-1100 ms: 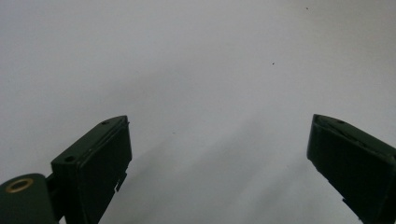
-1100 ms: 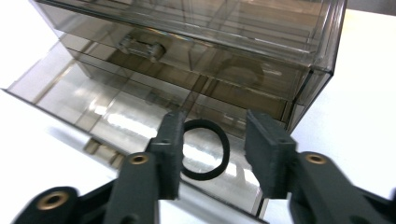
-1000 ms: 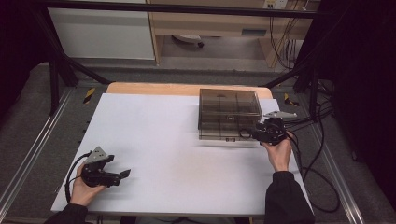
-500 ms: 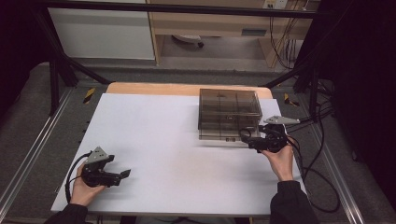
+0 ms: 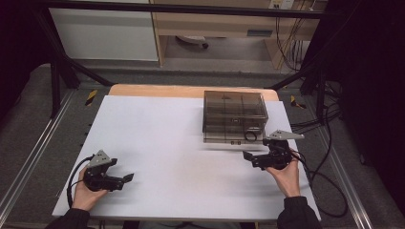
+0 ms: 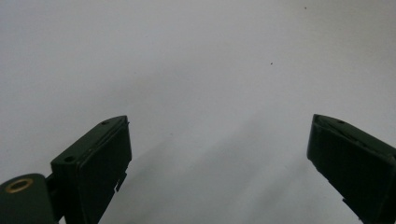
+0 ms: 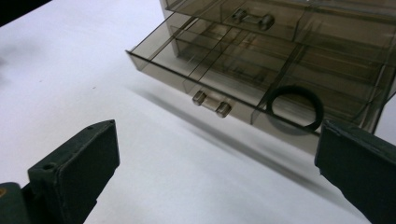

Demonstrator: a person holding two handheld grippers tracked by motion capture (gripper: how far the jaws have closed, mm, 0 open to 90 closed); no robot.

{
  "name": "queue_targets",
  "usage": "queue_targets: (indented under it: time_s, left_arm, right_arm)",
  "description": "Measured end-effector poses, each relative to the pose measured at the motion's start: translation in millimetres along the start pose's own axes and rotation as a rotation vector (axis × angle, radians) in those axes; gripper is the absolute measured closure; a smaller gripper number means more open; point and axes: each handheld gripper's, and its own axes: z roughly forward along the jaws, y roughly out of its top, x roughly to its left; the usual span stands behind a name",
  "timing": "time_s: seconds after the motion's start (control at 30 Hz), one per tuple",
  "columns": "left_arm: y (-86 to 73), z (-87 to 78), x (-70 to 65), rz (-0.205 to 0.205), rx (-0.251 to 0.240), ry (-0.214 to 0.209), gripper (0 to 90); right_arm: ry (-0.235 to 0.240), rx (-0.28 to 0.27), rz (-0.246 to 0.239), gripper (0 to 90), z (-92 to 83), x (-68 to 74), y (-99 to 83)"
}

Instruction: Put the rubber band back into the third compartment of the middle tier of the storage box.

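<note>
A smoky clear plastic drawer box (image 5: 234, 110) stands at the back right of the white table (image 5: 172, 129). Its bottom drawer (image 7: 219, 70) is pulled out, with a black ring (image 7: 295, 108) lying in the drawer's right compartment; the same ring (image 5: 250, 136) shows from above. My right gripper (image 5: 249, 159) is open a little in front of the drawer, held by a hand, jaws wide apart and empty. My left gripper (image 5: 125, 180) rests open near the front left of the table, over bare white surface (image 6: 210, 93).
Cables (image 5: 325, 176) trail off the table's right side. A wooden strip (image 5: 153, 90) edges the table's far side. Metal rails (image 5: 28, 157) and black frame posts (image 5: 55, 71) flank the table.
The right gripper has drawn back toward the person, away from the drawer box, and its jaws now stand wide open. The left gripper has stayed put.
</note>
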Motion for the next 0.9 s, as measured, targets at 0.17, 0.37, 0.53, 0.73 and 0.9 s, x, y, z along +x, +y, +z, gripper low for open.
queue_targets:
  time_s: [0.17,0.37,0.53,0.73,0.9]
  left_arm:
    - [0.0,0.1,-0.2,0.001,0.002,0.000,6.2]
    - [0.0,0.3,-0.5,0.003,0.002,-0.001,6.2]
    - [0.0,0.6,-0.7,0.008,0.007,-0.003,6.3]
    - [0.0,0.2,-1.4,0.009,0.004,-0.005,6.3]
    - [0.1,0.3,-1.8,0.012,0.005,-0.007,6.3]
  right_arm:
    - [0.016,0.000,-0.003,0.7,-1.2,1.5,-12.8]
    - [0.036,0.000,0.007,0.8,-3.4,-0.9,-27.6]
    - [0.050,0.020,0.006,0.7,-3.7,-6.1,-40.1]
    - [0.065,0.023,0.019,0.7,-3.5,-13.1,-53.3]
    - [0.071,0.031,0.025,0.8,-5.1,-16.6,-63.7]
